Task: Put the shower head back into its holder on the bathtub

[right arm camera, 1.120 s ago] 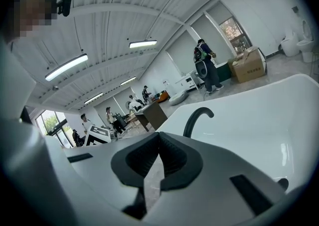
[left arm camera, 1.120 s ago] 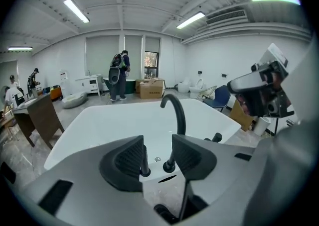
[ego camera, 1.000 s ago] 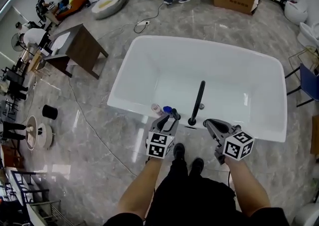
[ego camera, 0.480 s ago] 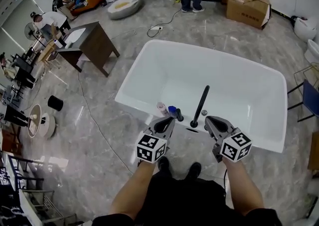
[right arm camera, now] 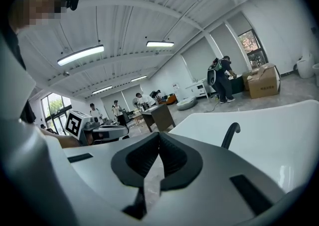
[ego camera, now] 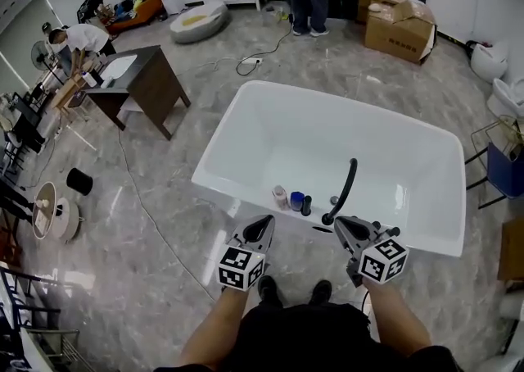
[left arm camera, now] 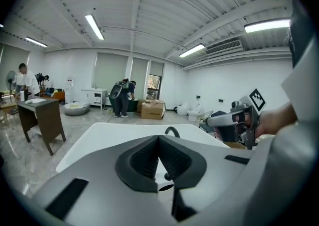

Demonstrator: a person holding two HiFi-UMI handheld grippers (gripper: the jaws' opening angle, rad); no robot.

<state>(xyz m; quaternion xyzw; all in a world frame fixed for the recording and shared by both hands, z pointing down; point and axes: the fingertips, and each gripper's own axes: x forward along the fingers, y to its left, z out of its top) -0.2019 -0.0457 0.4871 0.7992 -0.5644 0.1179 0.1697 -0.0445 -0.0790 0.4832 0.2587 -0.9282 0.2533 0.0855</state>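
At the near rim of the bathtub (ego camera: 270,137), the black shower head (ego camera: 344,186) rises just beyond the right gripper (ego camera: 341,223), whose jaws are together and empty. The left gripper's (ego camera: 264,223) jaws have just closed on nothing. The holder is too small to make out.

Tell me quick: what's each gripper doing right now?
Left gripper: shut, jaws just closed, nothing between them.
Right gripper: shut, holding nothing.

Spout (ego camera: 342,190) on bathtub (ego camera: 219,129) near rim, 3 small items (ego camera: 296,200) just left, desk (ego camera: 143,83) farther left
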